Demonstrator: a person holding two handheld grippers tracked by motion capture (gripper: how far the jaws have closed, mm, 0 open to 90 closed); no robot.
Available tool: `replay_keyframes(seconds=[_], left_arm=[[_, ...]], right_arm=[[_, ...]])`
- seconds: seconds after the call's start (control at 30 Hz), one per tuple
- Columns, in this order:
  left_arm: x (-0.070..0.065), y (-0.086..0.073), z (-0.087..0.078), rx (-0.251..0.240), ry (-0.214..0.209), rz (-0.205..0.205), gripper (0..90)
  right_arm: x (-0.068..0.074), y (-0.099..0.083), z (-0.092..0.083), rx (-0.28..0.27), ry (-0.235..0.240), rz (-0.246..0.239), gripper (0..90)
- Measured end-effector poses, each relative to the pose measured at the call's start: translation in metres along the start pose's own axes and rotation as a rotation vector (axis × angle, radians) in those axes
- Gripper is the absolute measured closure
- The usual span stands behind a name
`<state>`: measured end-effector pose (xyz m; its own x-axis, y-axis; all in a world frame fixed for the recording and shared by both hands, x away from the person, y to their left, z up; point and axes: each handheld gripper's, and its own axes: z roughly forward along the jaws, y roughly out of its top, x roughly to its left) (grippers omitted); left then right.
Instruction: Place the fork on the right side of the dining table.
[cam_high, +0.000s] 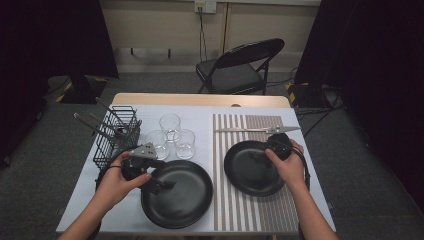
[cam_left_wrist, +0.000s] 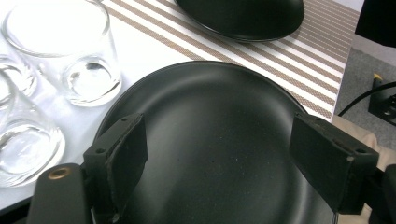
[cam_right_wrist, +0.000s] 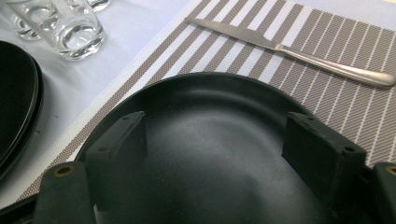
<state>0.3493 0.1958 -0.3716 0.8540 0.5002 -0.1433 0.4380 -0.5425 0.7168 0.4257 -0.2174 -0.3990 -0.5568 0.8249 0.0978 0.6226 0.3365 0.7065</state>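
The larger black plate (cam_high: 177, 194) lies on the white cloth at the near left of the worktop (cam_high: 200, 99). The left gripper (cam_high: 162, 185) hovers over its left rim, fingers (cam_left_wrist: 123, 158) spread wide with nothing between them. The smaller black plate (cam_high: 250, 167) sits on the striped placemat (cam_high: 250, 210) at the right. The right gripper (cam_high: 260, 156) is held over its far right rim, fingers (cam_right_wrist: 317, 154) likewise wide apart and empty. A knife (cam_high: 257, 130) lies across the far end of the placemat, apart from the plate. Three clear glasses (cam_high: 171, 136) stand just beyond the larger plate, beside a black wire caddy (cam_high: 114, 137) holding utensils.
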Motion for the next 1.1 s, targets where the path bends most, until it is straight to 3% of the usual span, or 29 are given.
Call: replay_keyframes(seconds=[0.4,1.1], left_arm=[[0.002,-0.001,-0.007,0.004,-0.006,-0.009,19.2],[0.004,0.002,-0.026,-0.009,0.021,-0.023,19.1]], right_arm=[[0.013,-0.012,0.005,0.002,0.026,-0.004,21.5],[0.025,-0.036,0.004,-0.005,0.048,-0.001,21.4]])
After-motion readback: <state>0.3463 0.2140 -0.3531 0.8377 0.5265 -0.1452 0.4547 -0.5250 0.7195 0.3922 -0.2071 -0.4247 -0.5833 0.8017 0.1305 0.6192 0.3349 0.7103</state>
